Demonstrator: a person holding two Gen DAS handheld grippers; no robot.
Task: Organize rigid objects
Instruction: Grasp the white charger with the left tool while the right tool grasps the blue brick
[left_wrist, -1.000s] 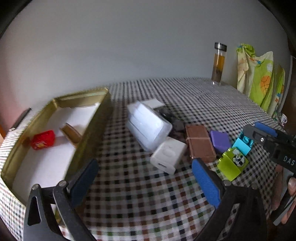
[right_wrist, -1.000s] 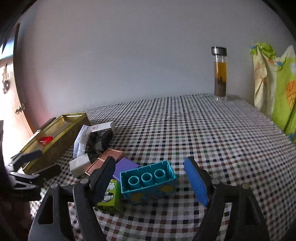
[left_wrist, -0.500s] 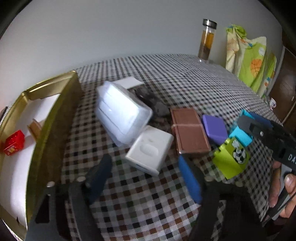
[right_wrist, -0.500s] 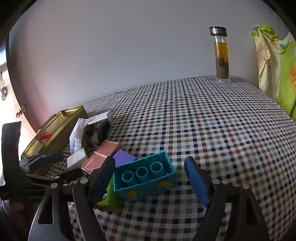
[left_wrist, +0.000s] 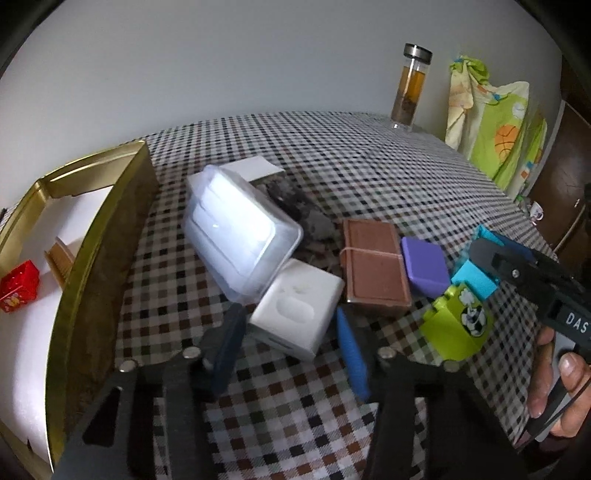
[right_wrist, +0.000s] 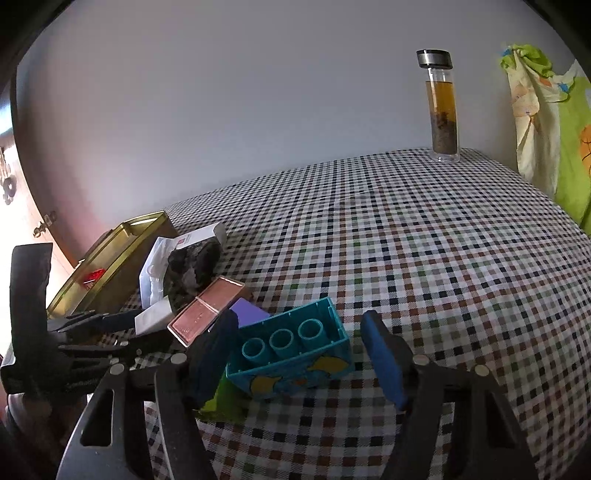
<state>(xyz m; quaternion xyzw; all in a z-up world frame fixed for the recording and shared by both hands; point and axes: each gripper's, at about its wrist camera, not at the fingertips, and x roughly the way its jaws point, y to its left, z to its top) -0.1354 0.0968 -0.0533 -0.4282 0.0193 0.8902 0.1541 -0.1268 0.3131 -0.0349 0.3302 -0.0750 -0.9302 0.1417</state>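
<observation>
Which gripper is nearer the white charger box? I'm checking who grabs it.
Left. The left gripper straddles the white charger box, jaws closing; the right gripper straddles the teal brick.

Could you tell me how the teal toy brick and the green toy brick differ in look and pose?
The teal brick is the longer one and lies with its hollow underside up, showing three tubes; the green brick is stubbier and shows no hollow side. The teal brick has yellow pictures on its side, the green brick a football sticker. Both are plastic toy bricks lying side by side on the checked tablecloth.

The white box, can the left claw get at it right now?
Probably yes. The white box lies between the closing pads of the left claw, nothing on top; the clear container crowds only its far side.
</observation>
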